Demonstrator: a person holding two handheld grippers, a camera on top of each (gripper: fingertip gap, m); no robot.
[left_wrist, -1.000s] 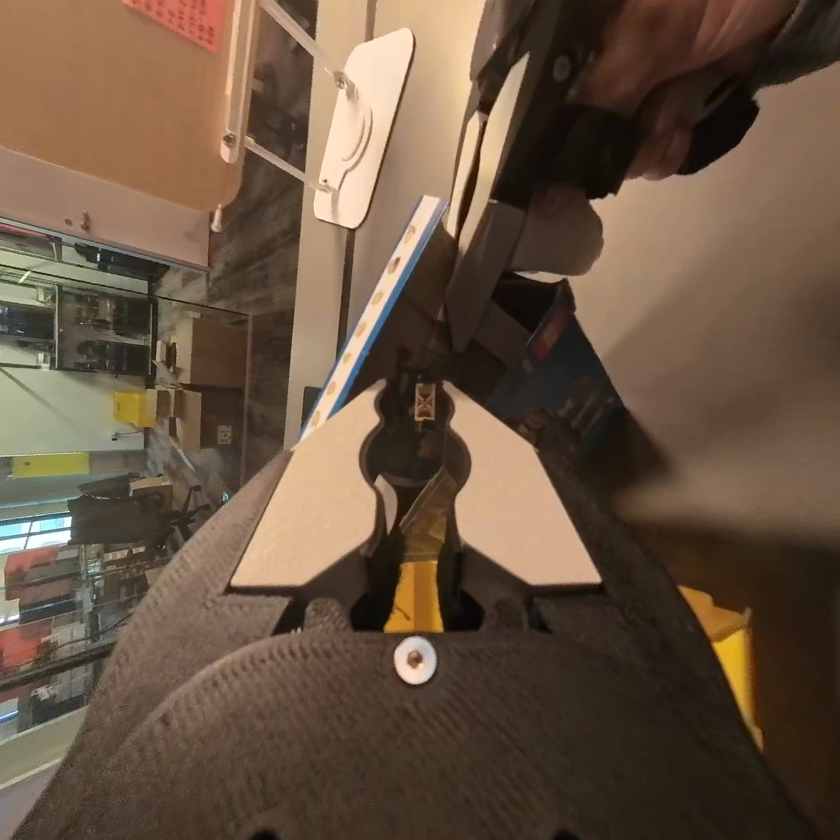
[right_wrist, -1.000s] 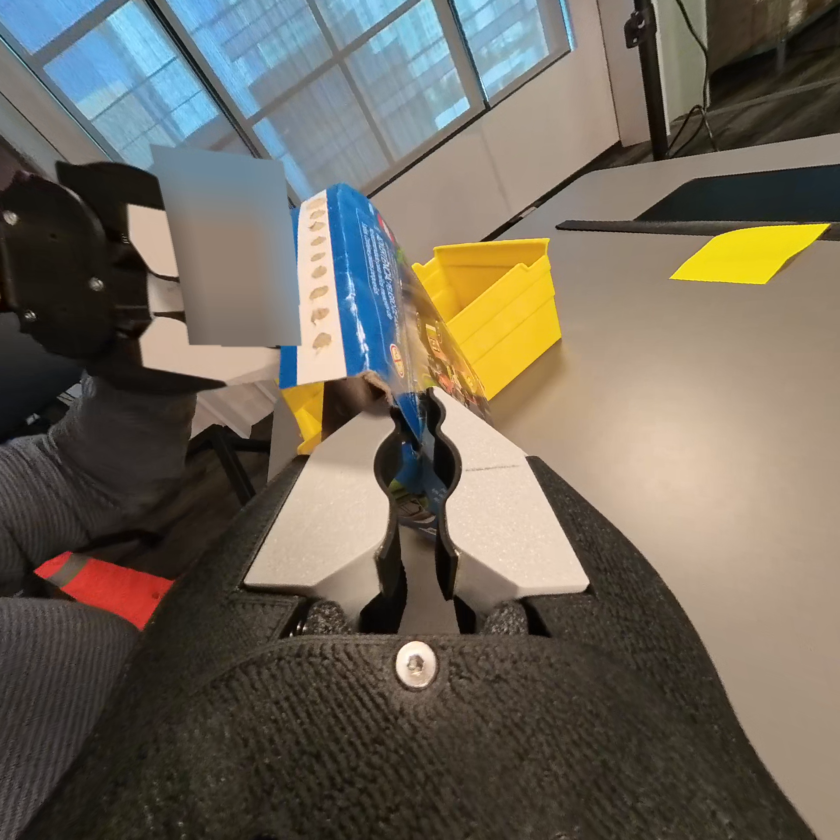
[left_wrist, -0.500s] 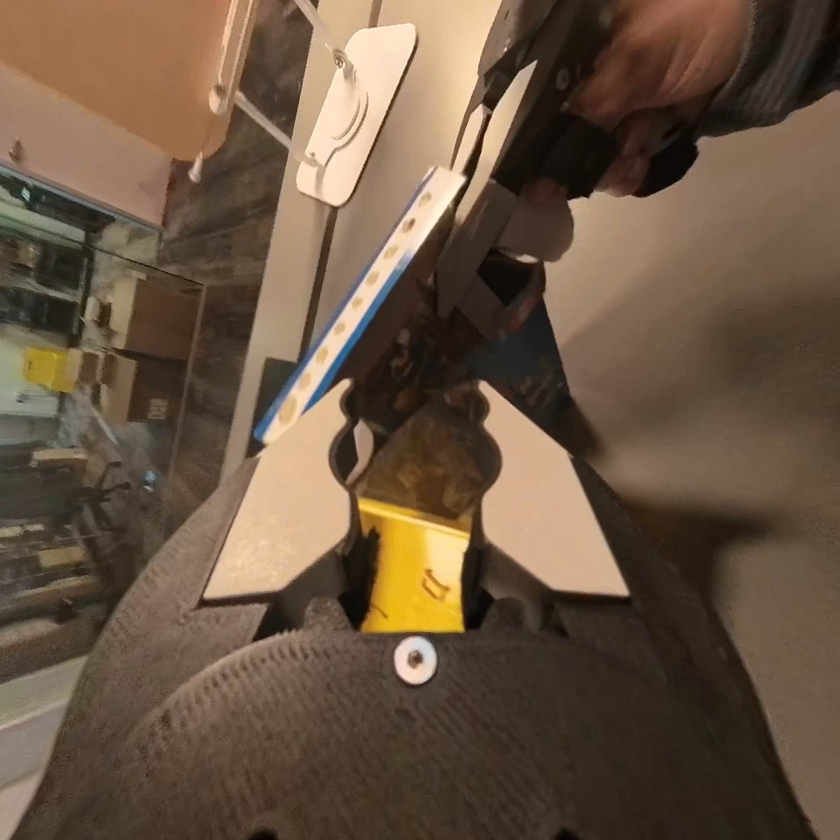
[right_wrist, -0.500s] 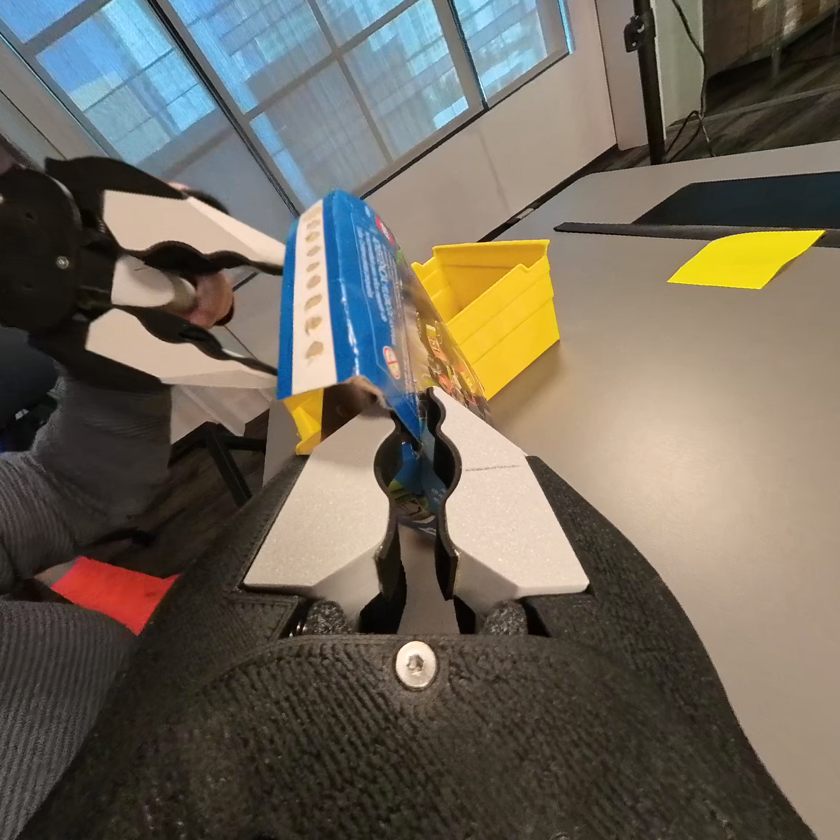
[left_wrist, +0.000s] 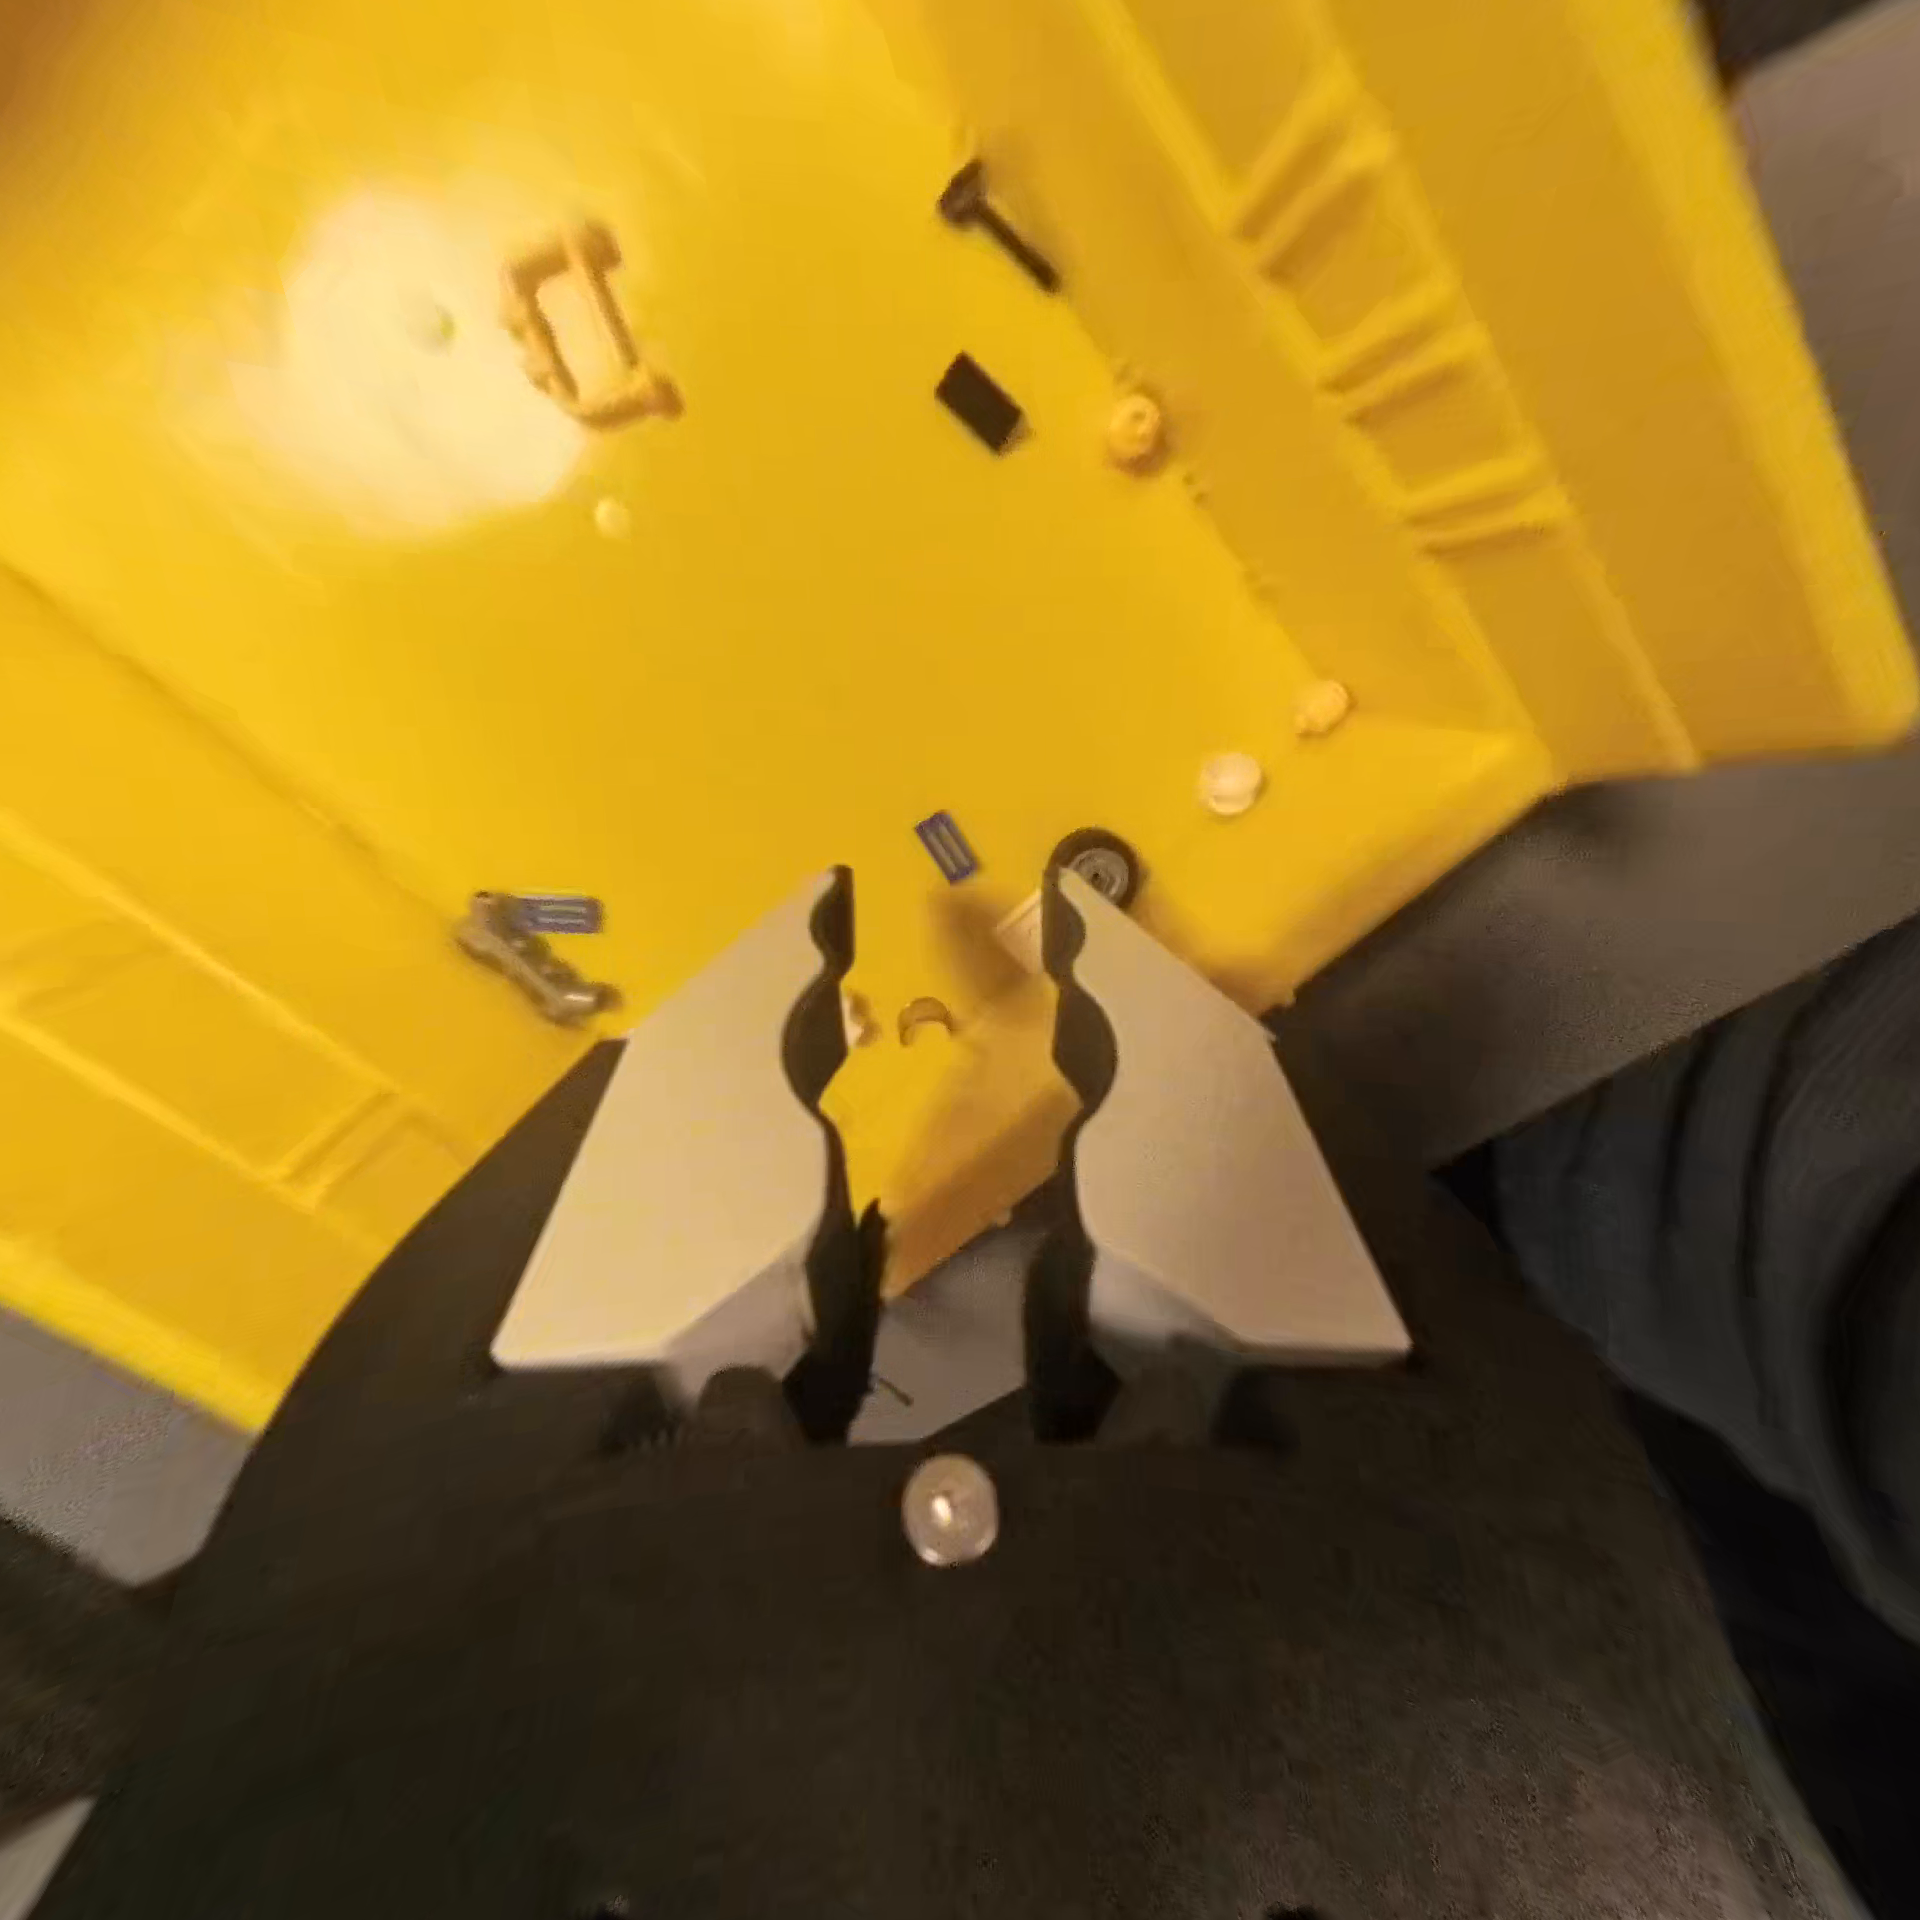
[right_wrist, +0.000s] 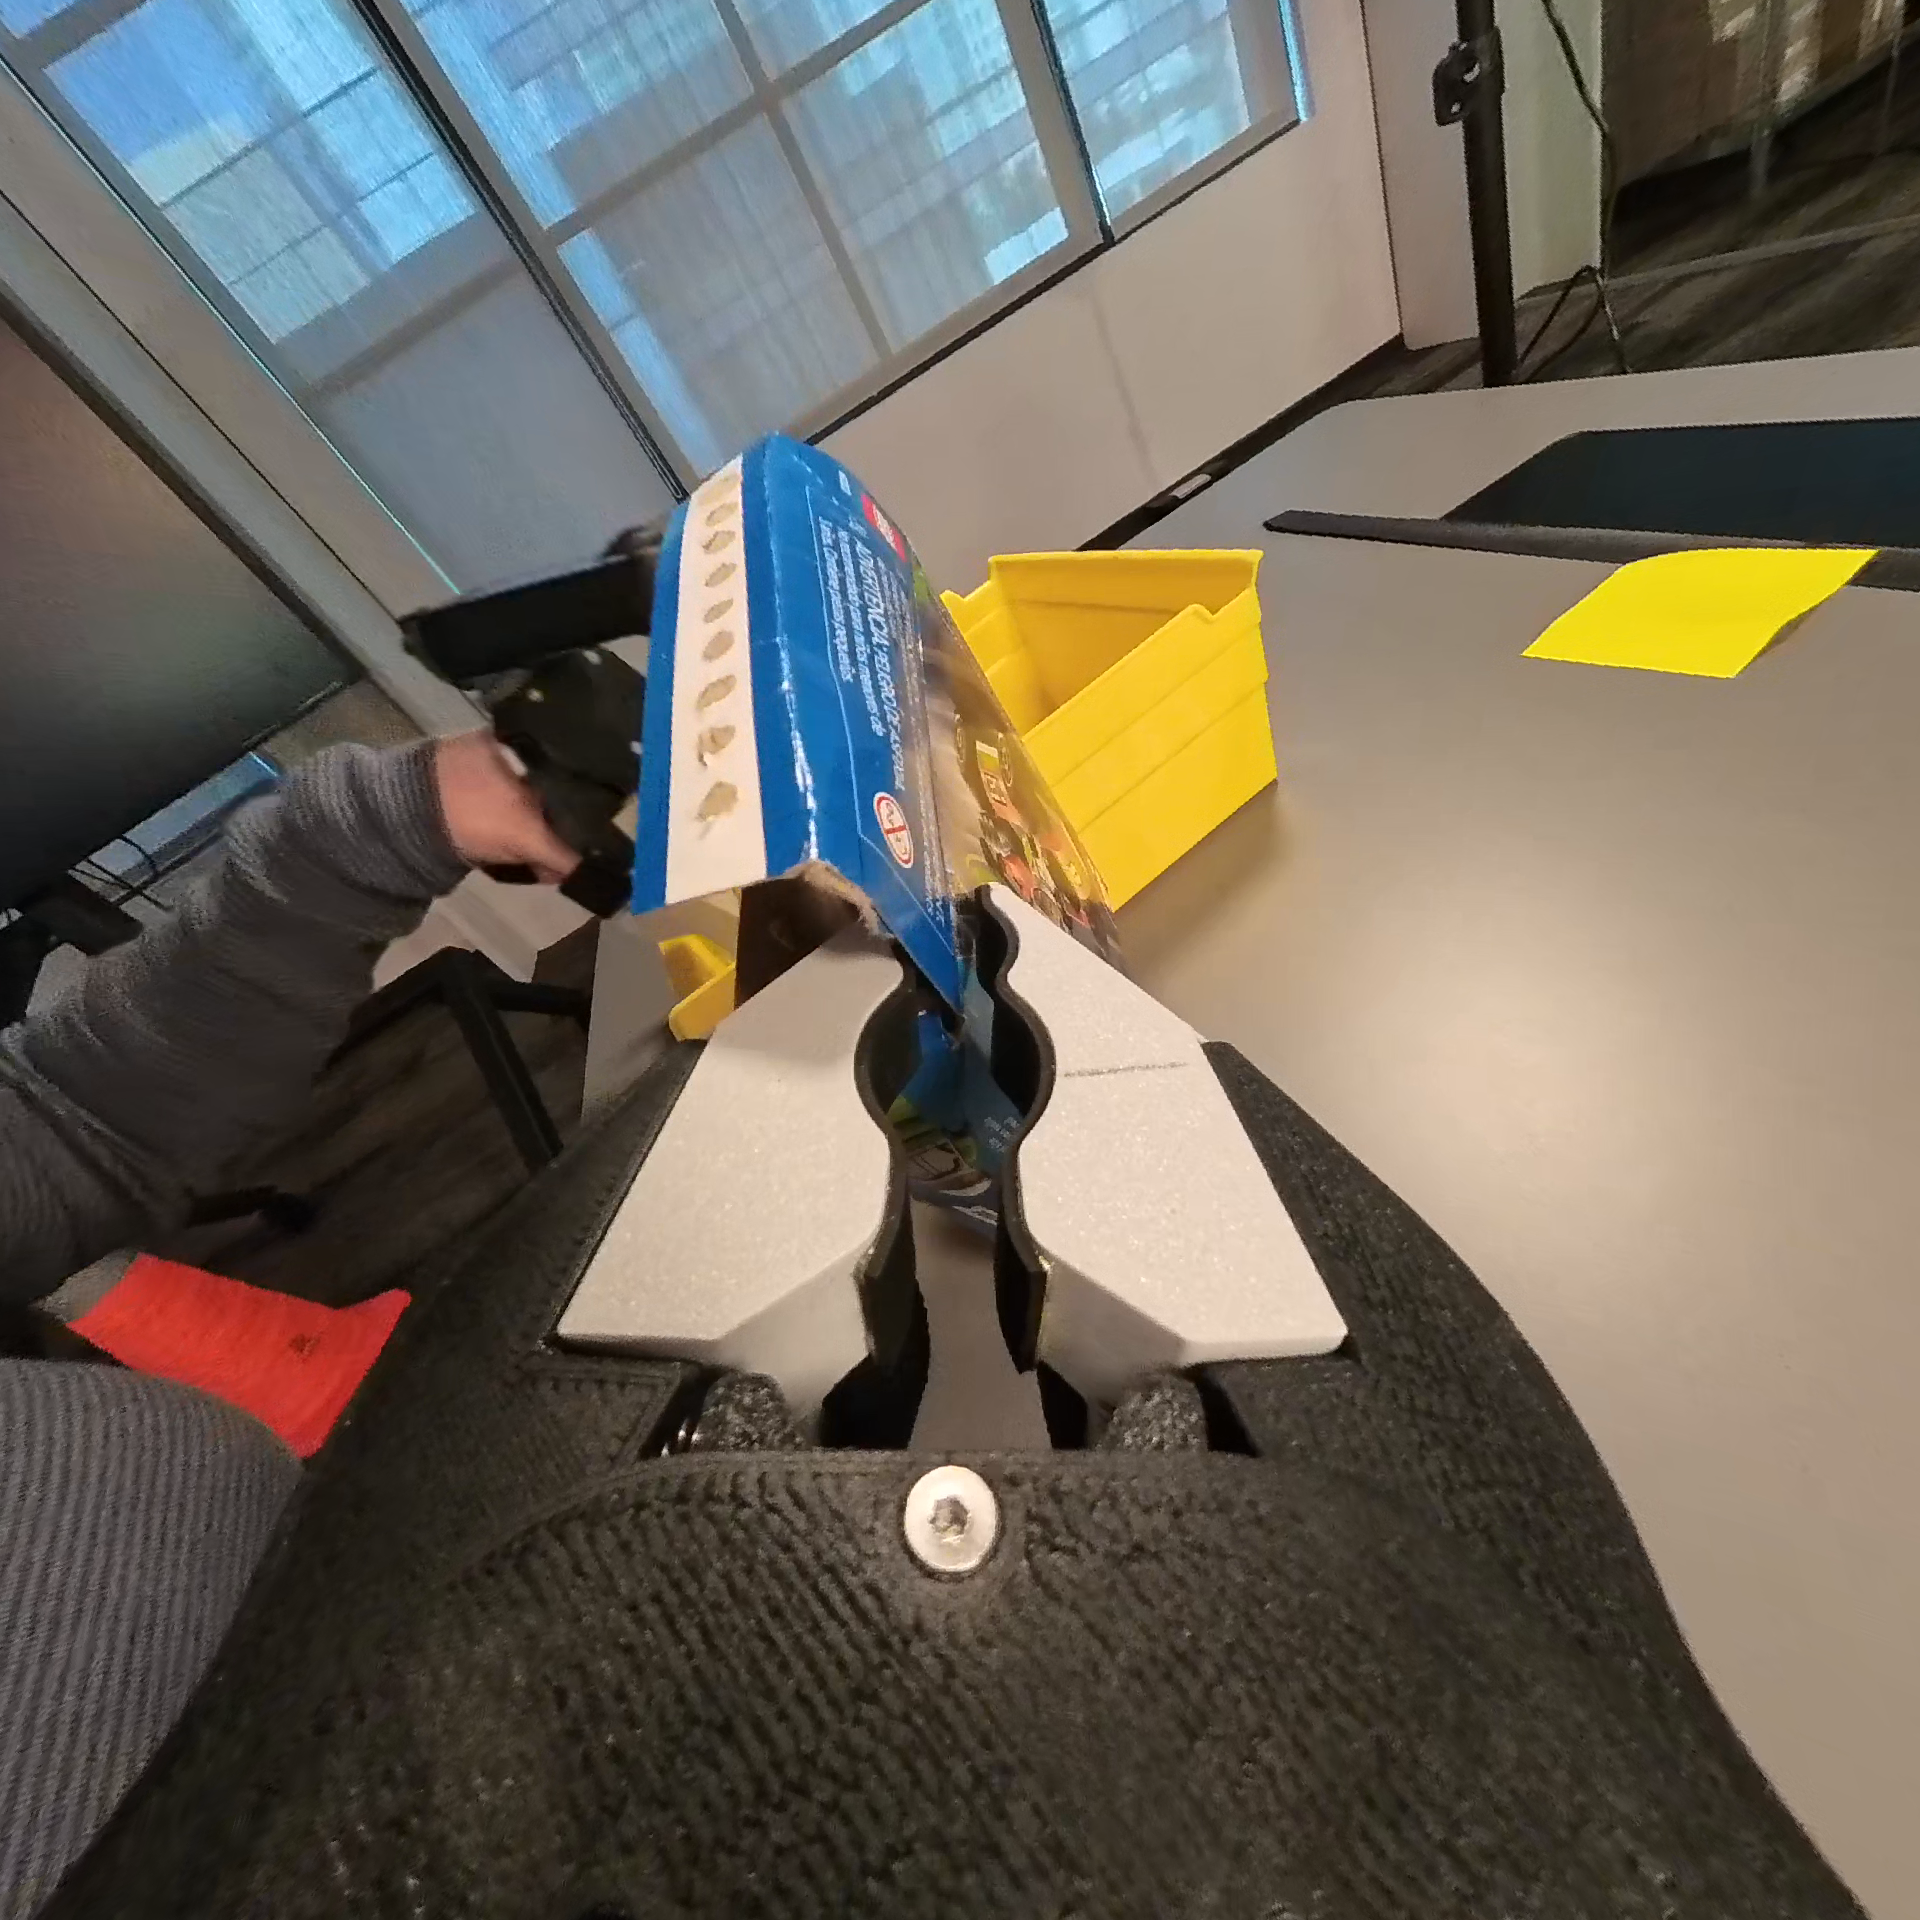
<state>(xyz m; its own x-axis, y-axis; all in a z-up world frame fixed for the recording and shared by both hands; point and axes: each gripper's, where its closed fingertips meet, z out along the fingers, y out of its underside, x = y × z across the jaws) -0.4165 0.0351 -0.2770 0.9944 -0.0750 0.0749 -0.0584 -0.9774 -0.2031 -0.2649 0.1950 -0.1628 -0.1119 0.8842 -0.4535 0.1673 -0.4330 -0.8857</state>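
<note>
Left wrist view: yellow bin (left_wrist: 727, 644) with small loose pieces (left_wrist: 977, 400).

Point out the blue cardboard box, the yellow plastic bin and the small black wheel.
blue cardboard box (right_wrist: 831, 727), right wrist view, side panel
yellow plastic bin (right_wrist: 1164, 717), right wrist view, outer wall
small black wheel (left_wrist: 1093, 864), left wrist view, hub

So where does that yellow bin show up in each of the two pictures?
Left wrist view: the yellow bin fills most of the picture, seen from above, with small toy parts scattered on its floor beyond the open left claw.
Right wrist view: the bin stands mid-picture on the grey table, partly behind the blue box.
Shared landmark: the grey table.
</note>
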